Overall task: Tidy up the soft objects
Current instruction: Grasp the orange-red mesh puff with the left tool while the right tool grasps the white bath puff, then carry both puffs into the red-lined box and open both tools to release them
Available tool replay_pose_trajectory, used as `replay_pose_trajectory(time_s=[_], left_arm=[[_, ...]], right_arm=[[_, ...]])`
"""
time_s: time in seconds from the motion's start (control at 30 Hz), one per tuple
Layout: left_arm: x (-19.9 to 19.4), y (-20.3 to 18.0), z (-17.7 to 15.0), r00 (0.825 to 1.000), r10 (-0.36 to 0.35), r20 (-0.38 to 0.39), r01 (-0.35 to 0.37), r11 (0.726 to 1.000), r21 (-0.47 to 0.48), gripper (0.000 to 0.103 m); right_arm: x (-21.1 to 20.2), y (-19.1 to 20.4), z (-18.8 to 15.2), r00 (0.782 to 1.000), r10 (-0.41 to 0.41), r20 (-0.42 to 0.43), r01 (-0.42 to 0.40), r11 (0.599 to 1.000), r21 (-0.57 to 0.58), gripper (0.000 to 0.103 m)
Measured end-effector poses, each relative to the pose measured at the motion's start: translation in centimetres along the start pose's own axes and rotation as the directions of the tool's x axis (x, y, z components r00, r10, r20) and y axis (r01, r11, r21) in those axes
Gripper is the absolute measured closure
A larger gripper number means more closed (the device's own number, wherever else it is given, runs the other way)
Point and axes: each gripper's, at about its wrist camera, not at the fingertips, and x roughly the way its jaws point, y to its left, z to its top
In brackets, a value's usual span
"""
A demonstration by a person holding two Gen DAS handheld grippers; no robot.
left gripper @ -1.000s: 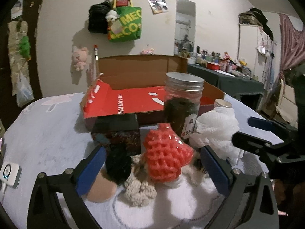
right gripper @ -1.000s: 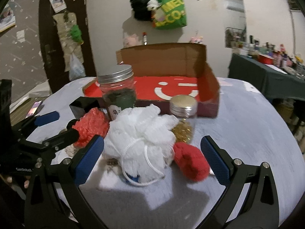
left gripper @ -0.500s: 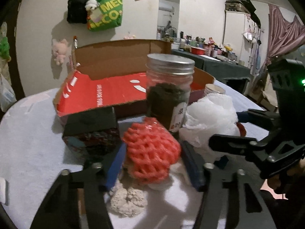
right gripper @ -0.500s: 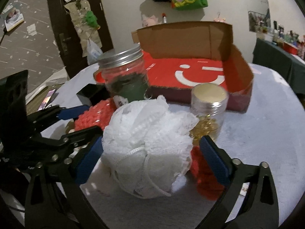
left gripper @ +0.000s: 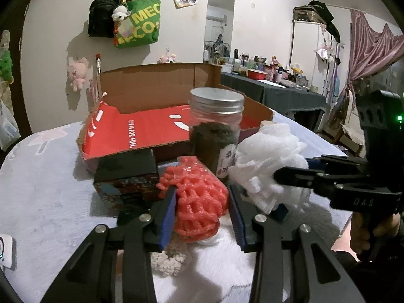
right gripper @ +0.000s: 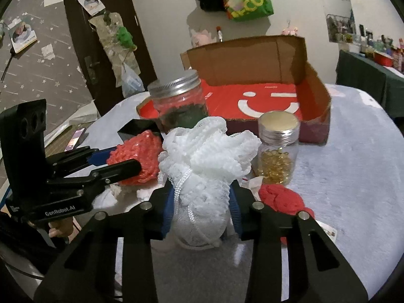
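A red foam net [left gripper: 199, 202] sits between the blue pads of my left gripper [left gripper: 202, 197], whose jaws are closing and press its sides. It appears again as the red net [right gripper: 136, 159] in the right wrist view, with the left gripper [right gripper: 121, 161] around it. My right gripper [right gripper: 202, 194] is closing on a white mesh bath pouf [right gripper: 207, 151] and squeezes its lower part. In the left wrist view the pouf [left gripper: 267, 156] shows at right, with the right gripper [left gripper: 293, 168] reaching into it. A red soft cloth [right gripper: 280, 198] lies beside the right fingers.
An open cardboard box with a red inside [left gripper: 141, 131] stands behind the pile. A tall jar of dark leaves [left gripper: 216, 131], a small jar of golden capsules [right gripper: 277, 151] and a black box [left gripper: 126, 171] crowd the soft things. A cream knitted piece [left gripper: 169, 262] lies under the net.
Both grippers have closed from wide open, the left onto the red foam net and the right onto the white pouf. Both have tipped slightly toward the pile.
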Motion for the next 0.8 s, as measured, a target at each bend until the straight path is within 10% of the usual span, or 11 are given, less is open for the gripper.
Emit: replay_pose_trajectory(time_s=[0.8], left_arm=[[-2.9, 2.7, 5.0, 0.995, 0.017, 0.102, -0.023, 0.998, 0.055, 0.063]], right_arm=[[-5.1, -1.0, 5.3, 0.987, -0.052, 0.152, 0.06, 0.997, -0.05, 0.07]])
